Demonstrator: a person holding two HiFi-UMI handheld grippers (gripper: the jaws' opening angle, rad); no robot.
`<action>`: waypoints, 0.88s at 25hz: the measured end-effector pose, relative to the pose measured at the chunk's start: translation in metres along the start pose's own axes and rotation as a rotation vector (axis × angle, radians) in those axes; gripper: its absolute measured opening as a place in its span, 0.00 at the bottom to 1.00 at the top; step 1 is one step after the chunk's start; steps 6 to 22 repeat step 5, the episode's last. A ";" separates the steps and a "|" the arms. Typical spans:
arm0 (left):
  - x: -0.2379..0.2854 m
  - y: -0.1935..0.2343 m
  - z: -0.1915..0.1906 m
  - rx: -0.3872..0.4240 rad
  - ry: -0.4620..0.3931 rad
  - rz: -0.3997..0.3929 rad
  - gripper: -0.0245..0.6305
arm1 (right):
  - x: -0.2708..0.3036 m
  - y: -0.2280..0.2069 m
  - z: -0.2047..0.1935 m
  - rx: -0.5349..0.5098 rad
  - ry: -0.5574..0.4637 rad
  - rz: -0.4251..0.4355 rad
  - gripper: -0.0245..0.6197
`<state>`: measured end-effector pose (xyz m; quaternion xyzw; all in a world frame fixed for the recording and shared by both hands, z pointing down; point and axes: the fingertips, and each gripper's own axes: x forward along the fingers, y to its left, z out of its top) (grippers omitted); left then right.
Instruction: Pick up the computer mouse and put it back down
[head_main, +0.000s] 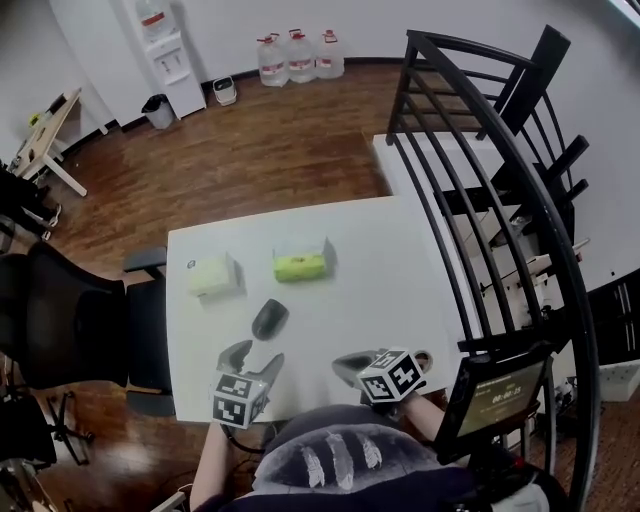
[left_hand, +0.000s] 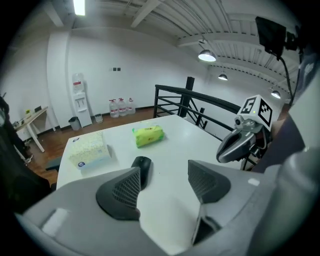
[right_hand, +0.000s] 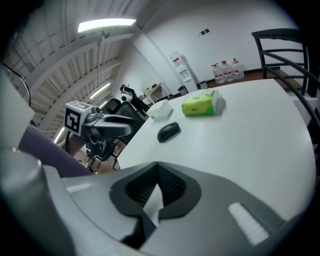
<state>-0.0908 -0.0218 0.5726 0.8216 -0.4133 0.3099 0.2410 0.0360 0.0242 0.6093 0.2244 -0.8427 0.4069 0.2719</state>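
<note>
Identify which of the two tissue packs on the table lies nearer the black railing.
The lime-green pack, closer to the railing; the pale one sits beyond it, toward the office chair.

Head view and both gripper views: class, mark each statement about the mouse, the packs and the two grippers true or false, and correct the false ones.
1. The computer mouse lies on the white table, and neither gripper holds it. True.
2. The left gripper is shut on the mouse. False: its jaws stand apart with nothing between them, and the mouse lies on the table beyond them.
3. The right gripper has its jaws together and holds nothing. True.
4. The green pack lies on top of the tissue box. False: the two lie side by side on the table, with a gap between them.
</note>
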 end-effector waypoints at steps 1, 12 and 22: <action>-0.001 -0.007 -0.001 0.003 -0.002 -0.008 0.52 | 0.000 0.001 -0.001 -0.003 0.003 0.006 0.04; -0.001 -0.023 0.000 -0.016 -0.027 -0.039 0.52 | 0.003 0.001 -0.003 -0.013 0.015 0.019 0.04; -0.001 -0.023 0.000 -0.016 -0.027 -0.039 0.52 | 0.003 0.001 -0.003 -0.013 0.015 0.019 0.04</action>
